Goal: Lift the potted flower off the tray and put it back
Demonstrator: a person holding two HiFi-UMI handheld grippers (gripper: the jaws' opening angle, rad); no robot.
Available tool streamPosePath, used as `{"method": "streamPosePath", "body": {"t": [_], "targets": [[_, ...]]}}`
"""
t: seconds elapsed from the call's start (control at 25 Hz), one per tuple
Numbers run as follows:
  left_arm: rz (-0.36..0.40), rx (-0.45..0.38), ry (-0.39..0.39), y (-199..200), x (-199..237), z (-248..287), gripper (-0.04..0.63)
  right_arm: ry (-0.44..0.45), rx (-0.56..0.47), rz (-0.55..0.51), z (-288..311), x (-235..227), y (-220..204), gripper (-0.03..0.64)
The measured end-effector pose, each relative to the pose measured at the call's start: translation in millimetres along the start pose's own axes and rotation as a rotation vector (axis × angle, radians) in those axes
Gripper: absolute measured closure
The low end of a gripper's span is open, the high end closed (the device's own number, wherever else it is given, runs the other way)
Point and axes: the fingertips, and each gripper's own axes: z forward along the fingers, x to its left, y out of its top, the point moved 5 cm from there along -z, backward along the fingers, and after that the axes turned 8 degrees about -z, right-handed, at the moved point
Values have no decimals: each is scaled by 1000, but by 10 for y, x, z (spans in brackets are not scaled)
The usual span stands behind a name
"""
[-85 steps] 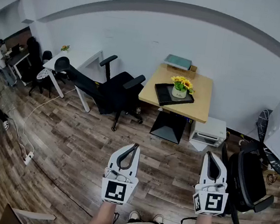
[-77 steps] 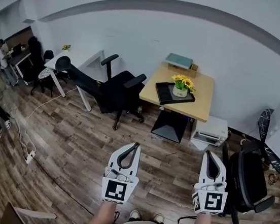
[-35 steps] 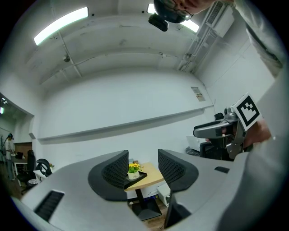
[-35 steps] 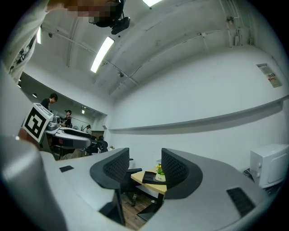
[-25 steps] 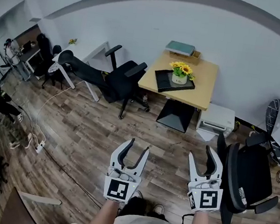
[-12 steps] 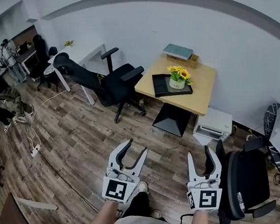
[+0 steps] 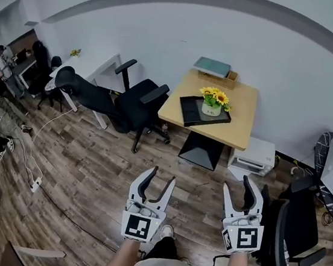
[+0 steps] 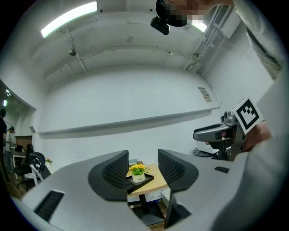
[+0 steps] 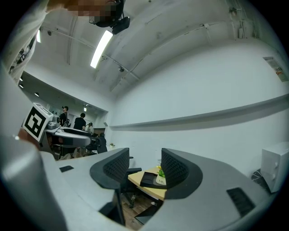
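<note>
As I look down from the head view, left tool (image 7: 162, 176): jaws well apart, nothing between the pads; held out level above the wood floor (image 7: 83, 161).
Right tool (image 7: 237, 184): jaws likewise apart, gripping nothing; it sits alongside the left one, next to a black chair (image 7: 290, 234) at my right.
Potted flower (image 7: 214, 102): yellow blooms in a white pot, upright, standing in the tray (image 7: 191, 109).
Tray: black, lying at an angle on the counter (image 7: 241, 118), toward its left half.
Counter: light wood, against the white wall, well apart from both tools; a flat teal item (image 7: 212, 66) rests at its back edge.
Gripper views: each shows flower and tray far off in the gap between its jaws.
Surroundings: black office chair (image 7: 131, 103) left of the counter; white boxy unit (image 7: 251, 159) on the floor below its right side.
</note>
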Motion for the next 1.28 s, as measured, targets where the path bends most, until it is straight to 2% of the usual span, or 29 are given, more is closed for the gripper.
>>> {"method": "streamPosePath", "body": {"t": [0.76,1.28], "targets": [[-56,-8,-28,-149,1397,874,399,-22,63,-52,1499,301,-55,394],[-78,-34,-79,-169,1804,1250,399,-62,66,-85,1970,368,-21,394]]}}
